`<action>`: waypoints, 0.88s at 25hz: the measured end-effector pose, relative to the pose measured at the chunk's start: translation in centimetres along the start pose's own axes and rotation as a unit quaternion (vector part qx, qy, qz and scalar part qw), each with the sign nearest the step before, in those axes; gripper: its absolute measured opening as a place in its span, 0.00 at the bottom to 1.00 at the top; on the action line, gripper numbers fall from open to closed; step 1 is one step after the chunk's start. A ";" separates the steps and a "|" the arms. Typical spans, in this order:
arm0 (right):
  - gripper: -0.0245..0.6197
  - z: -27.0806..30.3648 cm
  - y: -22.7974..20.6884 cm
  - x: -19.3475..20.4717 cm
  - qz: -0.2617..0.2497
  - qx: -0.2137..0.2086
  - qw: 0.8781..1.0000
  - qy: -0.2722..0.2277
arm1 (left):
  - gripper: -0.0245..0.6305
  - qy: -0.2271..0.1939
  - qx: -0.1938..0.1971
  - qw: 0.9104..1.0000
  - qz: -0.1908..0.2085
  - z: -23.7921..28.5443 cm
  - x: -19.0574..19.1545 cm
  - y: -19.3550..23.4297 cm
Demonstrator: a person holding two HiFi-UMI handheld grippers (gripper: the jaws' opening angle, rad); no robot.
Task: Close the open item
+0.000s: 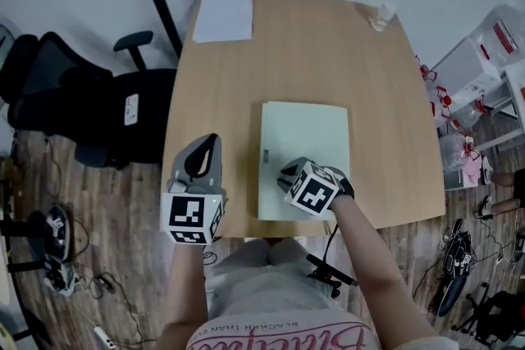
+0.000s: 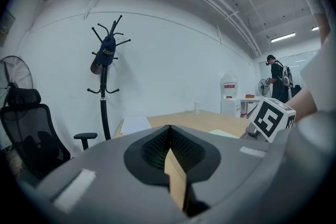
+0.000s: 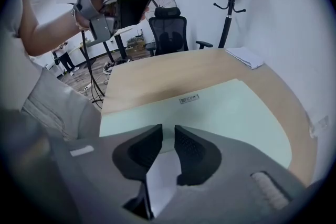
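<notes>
1. Left tongs [image 2: 169, 129] hover over the near-left edge of the light wooden worktop [image 1: 328, 53], jaws together and empty.
2. Right tongs [image 3: 168, 132], narrowly parted and gripping nothing, tilt down over the near-left corner of the flat pale green folder [image 1: 305, 135], which lies mid-worktop.
3. Its cover looks already down, so closing seems nearly done. Next, probably press it flat or lift clear.
4. A white paper sheet [image 1: 222, 15] lies at the far-left corner.

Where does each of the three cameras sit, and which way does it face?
Head view: on the person's head, looking steeply down on the table, pale green folder, left gripper, right gripper and forearms.
Left gripper view: on the left gripper, about level across the table toward the coat stand; own jaws together.
Right gripper view: on the right gripper, tilted down at the folder; own jaws apart.
Shared: both gripper views show the coat stand and the other gripper.
</notes>
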State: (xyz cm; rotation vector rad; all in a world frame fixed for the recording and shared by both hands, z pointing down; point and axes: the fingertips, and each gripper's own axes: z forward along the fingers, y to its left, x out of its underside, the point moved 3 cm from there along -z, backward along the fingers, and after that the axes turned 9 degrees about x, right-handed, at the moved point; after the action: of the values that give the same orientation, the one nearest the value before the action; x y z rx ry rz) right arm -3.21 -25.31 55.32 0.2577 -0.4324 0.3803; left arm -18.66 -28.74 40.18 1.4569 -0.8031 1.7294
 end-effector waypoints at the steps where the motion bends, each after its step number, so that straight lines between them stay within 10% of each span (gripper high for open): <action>1: 0.15 0.0 0.0 0.0 0.001 0.000 1.000 -0.004 | 0.06 -0.001 -0.001 1.000 0.001 0.0 -0.1 -0.1; 22: 0.04 -5.2 -2.4 -2.9 0.040 0.046 0.993 -0.102 | 0.06 -0.032 -0.041 0.998 0.032 -0.2 -4.2 -2.3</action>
State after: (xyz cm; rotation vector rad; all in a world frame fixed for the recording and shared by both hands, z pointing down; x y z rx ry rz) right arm -2.77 -26.67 49.07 0.3720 -0.6274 0.4555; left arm -16.45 -27.85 36.00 1.4524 -0.9534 1.6844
